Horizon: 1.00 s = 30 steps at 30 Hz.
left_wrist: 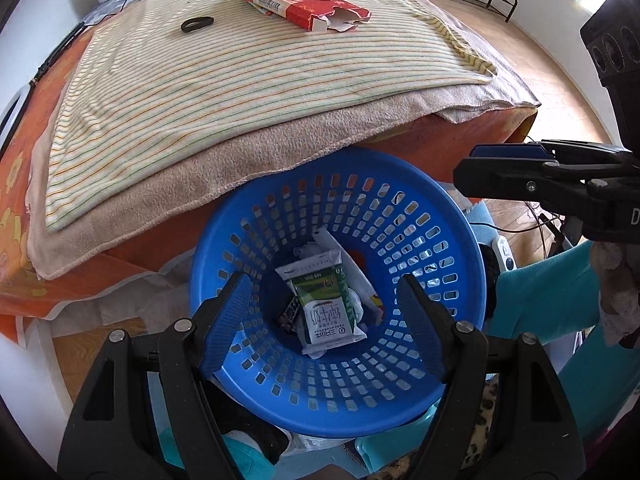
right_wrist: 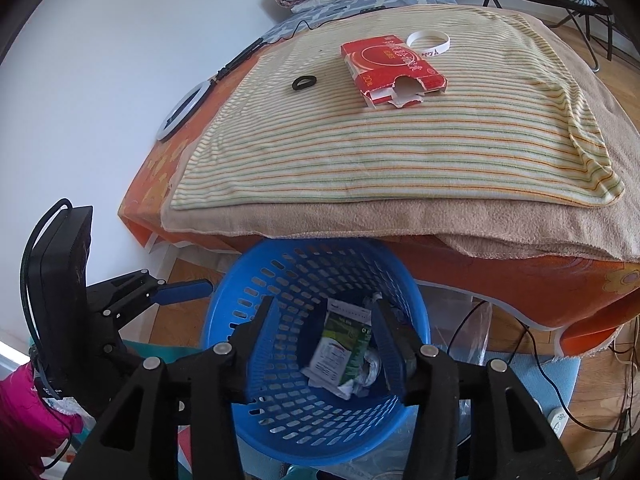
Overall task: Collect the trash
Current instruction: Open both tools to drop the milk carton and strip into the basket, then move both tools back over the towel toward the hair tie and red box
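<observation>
A blue perforated basket (left_wrist: 440,216) stands below the table edge; it also shows in the right wrist view (right_wrist: 256,280). Inside lie a green-and-white milk pouch (left_wrist: 326,304) and crumpled wrappers (left_wrist: 362,280); the pouch also shows in the right wrist view (right_wrist: 340,344). My left gripper (left_wrist: 322,322) is open and empty above the basket. My right gripper (right_wrist: 324,344) is open and empty above the basket, and shows from the side in the left wrist view (left_wrist: 476,172). A torn red carton (left_wrist: 300,2) lies on the striped cloth, as the right wrist view shows too (right_wrist: 390,66).
A black ring (left_wrist: 197,24) (right_wrist: 305,82) and a white band (right_wrist: 429,42) lie on the striped cloth (left_wrist: 240,92) near the carton. A ring light (right_wrist: 182,114) lies at the table's left edge. Teal fabric (left_wrist: 540,296) and cables (right_wrist: 536,360) surround the basket.
</observation>
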Motion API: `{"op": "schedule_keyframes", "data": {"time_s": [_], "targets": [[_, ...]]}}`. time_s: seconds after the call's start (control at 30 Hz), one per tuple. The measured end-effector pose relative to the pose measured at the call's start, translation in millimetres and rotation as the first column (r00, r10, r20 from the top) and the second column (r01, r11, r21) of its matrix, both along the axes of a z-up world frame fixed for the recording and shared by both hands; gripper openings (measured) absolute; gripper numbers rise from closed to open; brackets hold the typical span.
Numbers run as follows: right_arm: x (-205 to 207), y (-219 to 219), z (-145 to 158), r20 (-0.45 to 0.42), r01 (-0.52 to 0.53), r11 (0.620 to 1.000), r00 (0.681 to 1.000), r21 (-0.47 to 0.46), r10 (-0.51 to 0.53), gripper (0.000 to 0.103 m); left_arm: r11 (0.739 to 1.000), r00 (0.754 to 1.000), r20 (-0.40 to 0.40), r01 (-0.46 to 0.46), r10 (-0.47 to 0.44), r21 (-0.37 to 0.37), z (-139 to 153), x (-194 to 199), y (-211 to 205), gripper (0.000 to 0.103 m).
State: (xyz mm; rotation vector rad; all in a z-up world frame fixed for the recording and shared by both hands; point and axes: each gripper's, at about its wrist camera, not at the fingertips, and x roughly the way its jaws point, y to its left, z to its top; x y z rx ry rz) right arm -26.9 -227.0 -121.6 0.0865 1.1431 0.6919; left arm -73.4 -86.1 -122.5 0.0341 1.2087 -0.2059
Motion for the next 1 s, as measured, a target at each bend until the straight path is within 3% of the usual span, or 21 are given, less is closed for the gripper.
{"op": "schedule_keyframes", "data": {"time_s": [0.37, 0.7, 1.0], "targets": [[4, -2, 2, 0.025, 0.039, 0.998, 0.999, -0.044, -0.038, 0.086, 1.000, 0.999, 0.022, -0.027, 0.027, 0.008, 7, 5, 10, 0.078], [11, 0, 10, 0.048, 0.054, 0.995, 0.998, -0.083, -0.051, 0.087, 0.996, 0.995, 0.044, -0.090, 0.090, -0.003, 26, 26, 31, 0.078], [36, 10, 40, 0.133, 0.049, 0.994, 0.990, -0.101, -0.035, 0.087, 0.992, 0.985, 0.126, -0.121, 0.116, 0.034, 67, 77, 57, 0.078]]}}
